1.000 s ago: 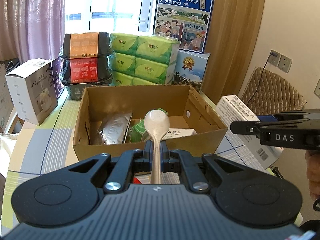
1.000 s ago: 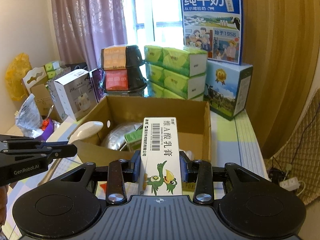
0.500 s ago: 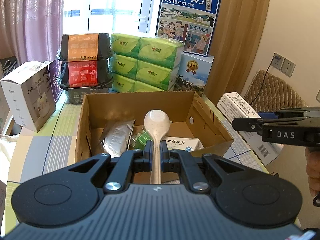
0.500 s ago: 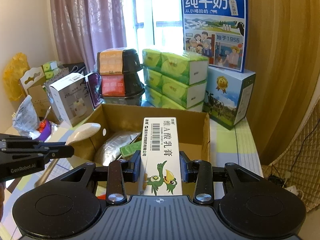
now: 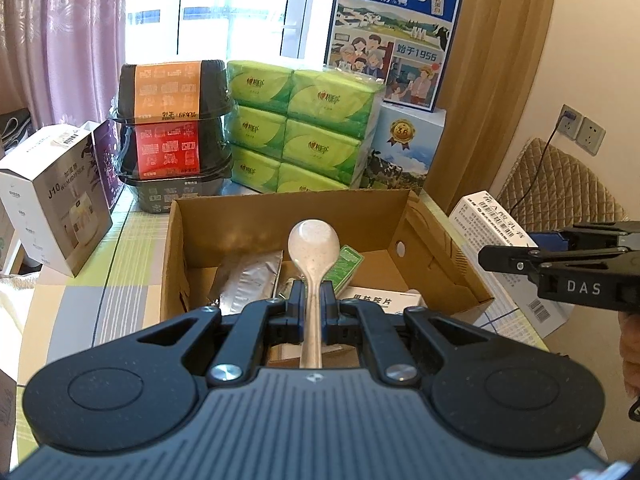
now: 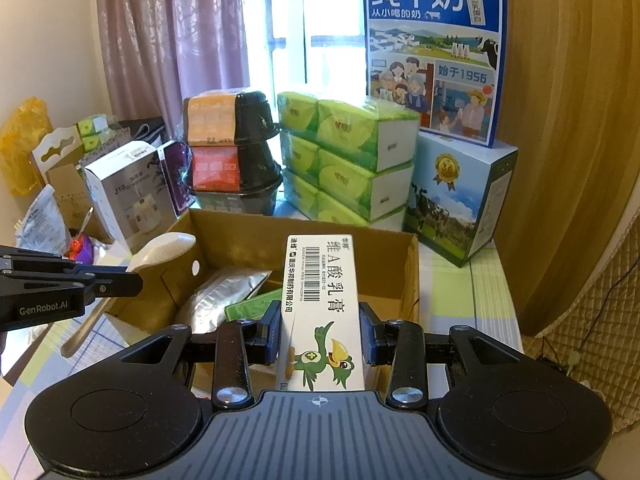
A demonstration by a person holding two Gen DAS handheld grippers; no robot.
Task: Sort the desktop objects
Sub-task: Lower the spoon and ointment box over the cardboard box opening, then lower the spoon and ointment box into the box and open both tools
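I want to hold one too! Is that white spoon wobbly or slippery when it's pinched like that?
Probably stiff: the spoon sticks straight out from the left gripper without drooping. It looks smooth, so it might slip or swivel, since the fingers pinch only its thin handle. Likely light, being slim.

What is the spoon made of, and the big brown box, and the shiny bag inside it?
The spoon looks like matte plastic: cream with tiny dark speckles. The brown box looks like cardboard: dull tan walls with raw cut edges. The shiny bag seems to be foil or metallised film: silver, crinkled, catching light.
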